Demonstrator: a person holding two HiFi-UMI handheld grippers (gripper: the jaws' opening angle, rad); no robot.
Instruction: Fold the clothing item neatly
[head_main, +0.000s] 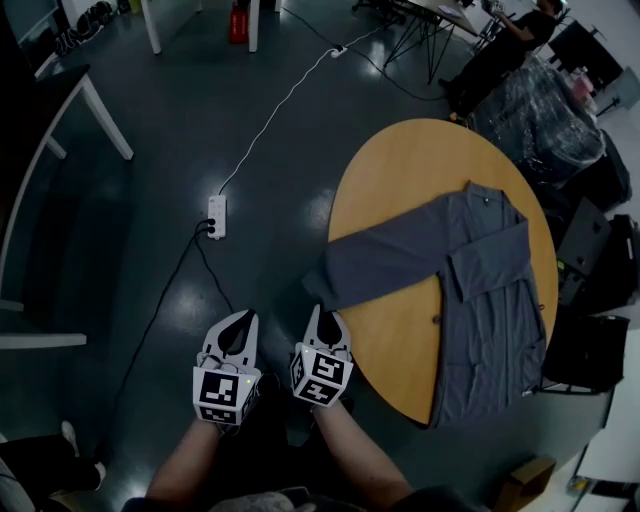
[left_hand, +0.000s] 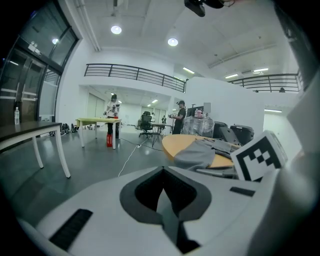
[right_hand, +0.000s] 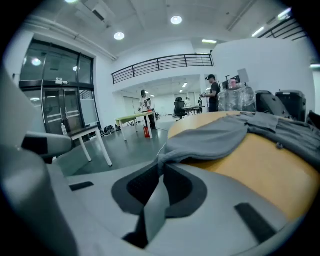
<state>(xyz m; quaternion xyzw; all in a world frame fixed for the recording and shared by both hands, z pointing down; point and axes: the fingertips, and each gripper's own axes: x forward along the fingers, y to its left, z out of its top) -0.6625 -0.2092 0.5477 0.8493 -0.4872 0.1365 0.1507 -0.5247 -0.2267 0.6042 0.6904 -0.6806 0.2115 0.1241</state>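
Spreading across the round wooden table (head_main: 400, 170), the grey long-sleeved shirt (head_main: 490, 320) lies mostly flat, collar at the far side and hem drooping over the near rim. One sleeve (head_main: 487, 258) is laid slantwise over the body, which suggests the first fold is made. The other sleeve (head_main: 380, 265) stretches out toward you, its cuff spilling past the table's edge. Your right gripper (head_main: 325, 318) has its jaws pinched together on that cuff, the cloth bunched at their tips. Your left gripper (head_main: 243, 320) is closed on nothing, just beside the right one and over the dark floor (head_main: 150, 200), where a power strip (head_main: 215, 217) lies. Bringing this sleeve in and folding the body both look undone.
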